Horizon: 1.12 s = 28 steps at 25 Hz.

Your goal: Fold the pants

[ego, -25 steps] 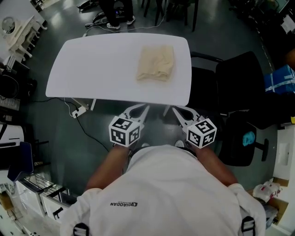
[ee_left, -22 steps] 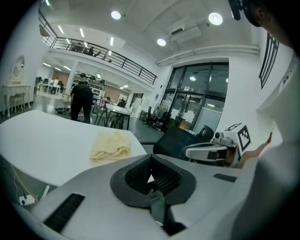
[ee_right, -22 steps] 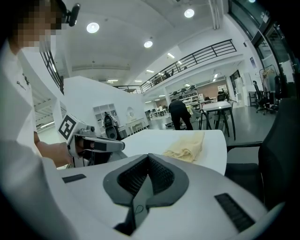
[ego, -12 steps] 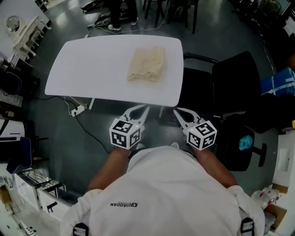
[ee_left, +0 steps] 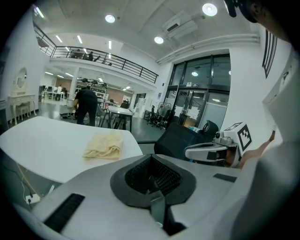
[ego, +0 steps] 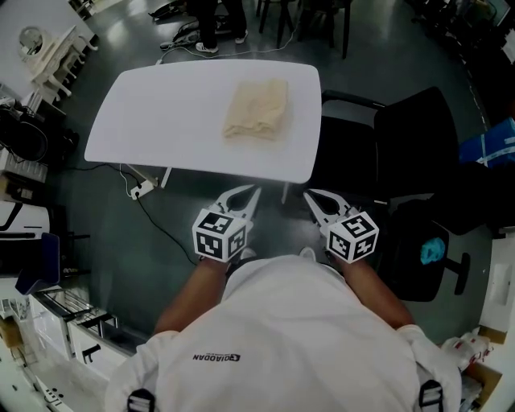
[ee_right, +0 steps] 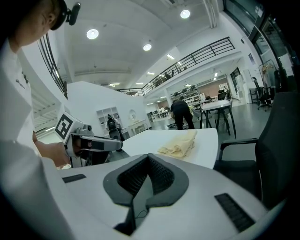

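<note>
The cream pants (ego: 256,109) lie folded into a small packet on the right half of the white table (ego: 161,121). Both grippers hang in front of the person's body, short of the table's near edge and over the floor. My left gripper (ego: 251,191) is shut with nothing in it, and so is my right gripper (ego: 309,195). In the left gripper view the closed jaws (ee_left: 151,160) point toward the pants (ee_left: 104,145), with the right gripper (ee_left: 206,151) beside them. The right gripper view shows its closed jaws (ee_right: 147,161), the pants (ee_right: 180,143) and the left gripper (ee_right: 101,144).
A black chair (ego: 410,137) stands at the table's right side. A cable and power strip (ego: 141,191) lie on the floor under the table's near left edge. A person (ego: 209,16) stands beyond the far edge. Racks (ego: 48,322) fill the left side.
In the head view the table and pants have slid a little to the left as the person shifted. Both grippers keep the same shut pose in front of the body.
</note>
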Each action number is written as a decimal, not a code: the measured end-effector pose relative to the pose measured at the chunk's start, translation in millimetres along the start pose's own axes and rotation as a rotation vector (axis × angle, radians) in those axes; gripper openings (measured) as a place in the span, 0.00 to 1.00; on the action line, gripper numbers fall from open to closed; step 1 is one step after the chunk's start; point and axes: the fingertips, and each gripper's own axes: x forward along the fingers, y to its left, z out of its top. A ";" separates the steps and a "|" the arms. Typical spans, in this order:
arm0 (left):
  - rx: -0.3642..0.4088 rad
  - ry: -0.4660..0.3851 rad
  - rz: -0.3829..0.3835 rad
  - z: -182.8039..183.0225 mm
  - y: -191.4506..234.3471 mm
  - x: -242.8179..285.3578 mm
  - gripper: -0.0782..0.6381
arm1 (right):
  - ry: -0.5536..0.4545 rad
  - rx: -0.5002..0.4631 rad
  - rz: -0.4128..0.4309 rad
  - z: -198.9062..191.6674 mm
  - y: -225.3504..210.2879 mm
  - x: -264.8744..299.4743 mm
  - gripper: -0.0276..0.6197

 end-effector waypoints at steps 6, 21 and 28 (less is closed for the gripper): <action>0.015 0.013 0.007 -1.6 -1.7 -3.6 0.15 | -0.005 0.013 0.001 -1.4 1.5 1.0 0.07; 0.069 0.044 0.013 -1.2 2.2 0.3 0.15 | -0.003 0.014 -0.009 -0.9 -0.1 5.6 0.07; 0.073 0.041 0.018 1.5 7.4 0.6 0.15 | -0.002 0.013 -0.012 -0.4 -1.6 8.9 0.07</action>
